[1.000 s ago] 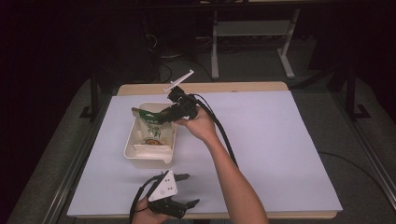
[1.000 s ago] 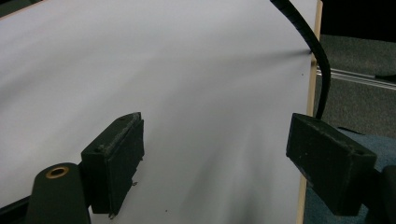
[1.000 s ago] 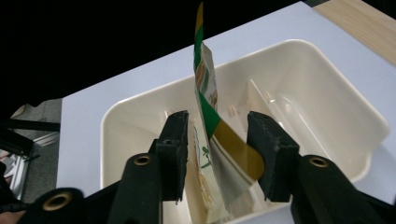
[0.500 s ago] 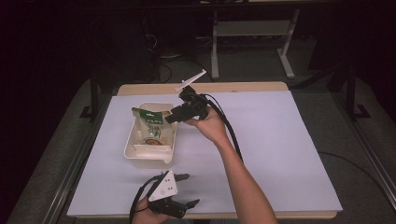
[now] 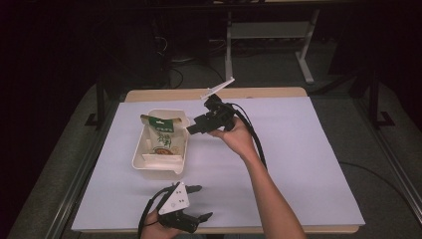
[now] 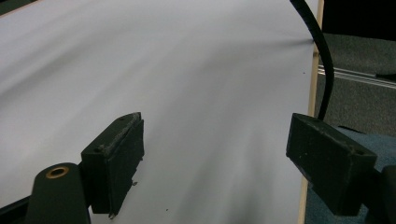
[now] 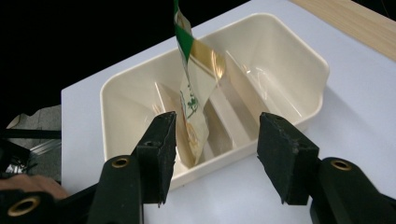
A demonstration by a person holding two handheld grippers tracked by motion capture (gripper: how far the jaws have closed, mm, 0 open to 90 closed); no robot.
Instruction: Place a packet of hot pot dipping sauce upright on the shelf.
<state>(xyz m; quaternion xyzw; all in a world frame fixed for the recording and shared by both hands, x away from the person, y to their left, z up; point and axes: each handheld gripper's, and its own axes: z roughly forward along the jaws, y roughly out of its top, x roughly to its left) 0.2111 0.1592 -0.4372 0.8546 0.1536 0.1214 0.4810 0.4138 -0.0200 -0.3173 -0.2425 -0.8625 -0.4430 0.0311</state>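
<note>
My right gripper (image 7: 212, 154) has just been opening, nothing between its jaws; the green pouch (image 7: 194, 100) stands propped in the cream tray (image 7: 299, 56) just beyond. My left gripper (image 6: 212, 154) rests spread near the table (image 5: 298, 164) edge.

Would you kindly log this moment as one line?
right claw: open, just released | packet: in tray | left claw: open, idle

- One cream bin (image 5: 142, 164), at nine o'clock on the table.
- One green snack pouch (image 5: 162, 135) inside it.
- Two grippers: right gripper (image 5: 195, 128), left gripper (image 5: 199, 203).
</note>
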